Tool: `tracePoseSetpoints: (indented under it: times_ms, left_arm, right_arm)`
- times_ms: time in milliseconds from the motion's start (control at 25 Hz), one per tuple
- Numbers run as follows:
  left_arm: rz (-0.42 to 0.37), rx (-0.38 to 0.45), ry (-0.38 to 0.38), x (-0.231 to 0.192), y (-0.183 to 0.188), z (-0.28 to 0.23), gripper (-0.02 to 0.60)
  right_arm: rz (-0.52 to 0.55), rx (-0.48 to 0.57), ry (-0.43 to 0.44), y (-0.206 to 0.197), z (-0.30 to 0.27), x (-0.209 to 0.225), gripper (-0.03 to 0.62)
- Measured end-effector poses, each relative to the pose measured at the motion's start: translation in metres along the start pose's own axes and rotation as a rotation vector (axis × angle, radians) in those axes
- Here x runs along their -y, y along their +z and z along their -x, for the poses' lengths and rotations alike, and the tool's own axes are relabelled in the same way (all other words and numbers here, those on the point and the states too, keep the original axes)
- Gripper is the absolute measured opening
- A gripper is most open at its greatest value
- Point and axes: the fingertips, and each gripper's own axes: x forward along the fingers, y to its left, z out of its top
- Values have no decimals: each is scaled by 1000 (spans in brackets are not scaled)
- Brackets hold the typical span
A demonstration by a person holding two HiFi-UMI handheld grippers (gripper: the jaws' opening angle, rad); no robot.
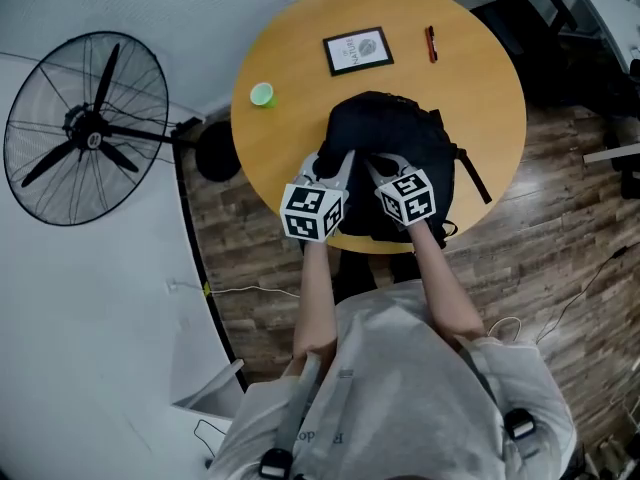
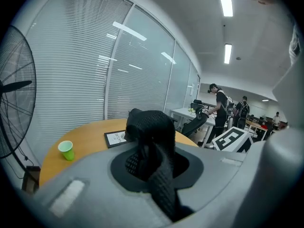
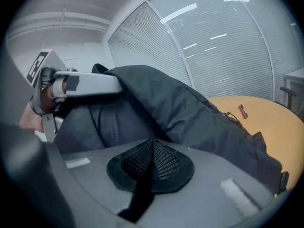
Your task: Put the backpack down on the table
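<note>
Backpack (image 1: 390,143) over near edge of table (image 1: 300,78); L gripper (image 1: 335,166) & R gripper (image 1: 378,170) jaws each pinching a mesh strap (image 2: 152,146), side by side.

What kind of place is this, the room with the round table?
Most likely an office. Glass partition walls with blinds run behind the round wooden table. Strip lights hang overhead, and the background holds desks, an office chair and people standing about.
</note>
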Motion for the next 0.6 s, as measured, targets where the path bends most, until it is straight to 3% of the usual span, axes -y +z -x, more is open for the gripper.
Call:
tracePoseSetpoints:
  times_ms: [600]
  left_arm:
    - [12, -139, -181, -87, -35, -38, 48]
  right_arm:
    - [1, -110, -226, -17, -76, 21, 0]
